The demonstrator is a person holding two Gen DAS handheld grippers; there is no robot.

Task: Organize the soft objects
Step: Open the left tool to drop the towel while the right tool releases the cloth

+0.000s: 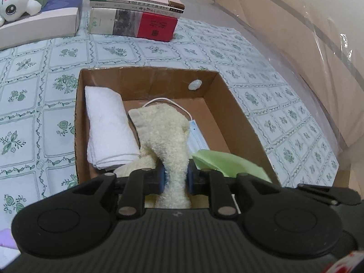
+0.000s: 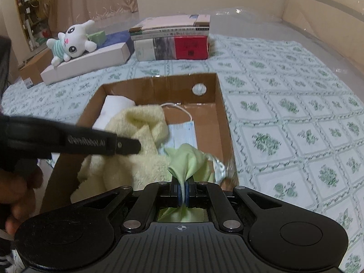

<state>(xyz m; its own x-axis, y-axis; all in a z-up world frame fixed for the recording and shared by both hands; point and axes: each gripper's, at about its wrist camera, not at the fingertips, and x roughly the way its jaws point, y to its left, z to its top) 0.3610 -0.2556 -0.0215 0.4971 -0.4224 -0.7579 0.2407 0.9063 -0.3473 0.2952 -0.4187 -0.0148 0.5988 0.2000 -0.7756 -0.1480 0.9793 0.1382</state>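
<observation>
Left wrist view: the left gripper (image 1: 176, 178) has its blue pads nearly together on a fluffy cream sock (image 1: 163, 134), which looks pinched at its neck. The sock runs straight ahead from the pads, toe end farthest, over the middle of the cardboard box (image 1: 145, 80). A folded white towel (image 1: 109, 127) lies along the box's left wall; a blue mask (image 1: 198, 140) sits just right of the sock. The sock's long axis matches the box's length, so lowering it should need no turn. Book spines behind carry print too small to read.

Right wrist view: the right gripper (image 2: 182, 192) is clamped tight on a green cloth (image 2: 188, 159), bunched above the box's (image 2: 157, 86) near right corner, over the mask (image 2: 184, 134). The left gripper's finger bears white lettering, blurred.
</observation>
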